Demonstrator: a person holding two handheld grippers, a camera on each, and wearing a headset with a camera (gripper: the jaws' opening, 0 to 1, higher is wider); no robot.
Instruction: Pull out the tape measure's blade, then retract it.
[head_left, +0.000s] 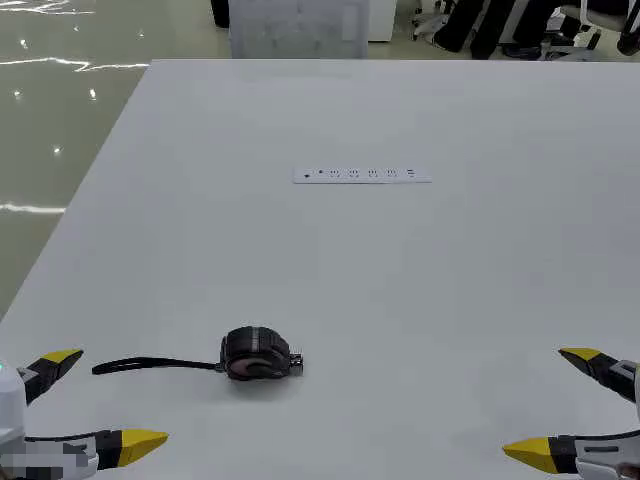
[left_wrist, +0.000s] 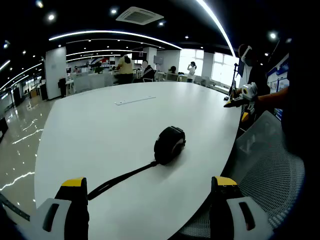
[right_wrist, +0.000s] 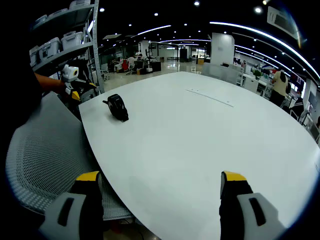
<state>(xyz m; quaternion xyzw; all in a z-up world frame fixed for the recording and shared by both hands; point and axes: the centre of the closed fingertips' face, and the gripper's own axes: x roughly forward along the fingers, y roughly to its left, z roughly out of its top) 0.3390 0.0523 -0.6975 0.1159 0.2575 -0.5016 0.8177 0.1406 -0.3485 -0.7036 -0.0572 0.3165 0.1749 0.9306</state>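
A black tape measure (head_left: 257, 354) lies on the white table (head_left: 400, 280) near its front edge, with its wrist strap (head_left: 150, 365) stretched out to the left and the blade tip at its right side, retracted. My left gripper (head_left: 95, 405) hovers open at the front left, just left of the strap. From the left gripper view the tape measure (left_wrist: 169, 143) sits ahead between the yellow-tipped jaws. My right gripper (head_left: 575, 410) stands open at the front right, far from the case. Small and to the left in the right gripper view lies the tape measure (right_wrist: 117, 106).
A white power strip (head_left: 362, 175) is set flush in the table's middle. A grey mesh chair (right_wrist: 45, 155) sits at the table's near edge. Shelving with bins (right_wrist: 65, 30) and people stand in the background. A glossy floor lies left of the table.
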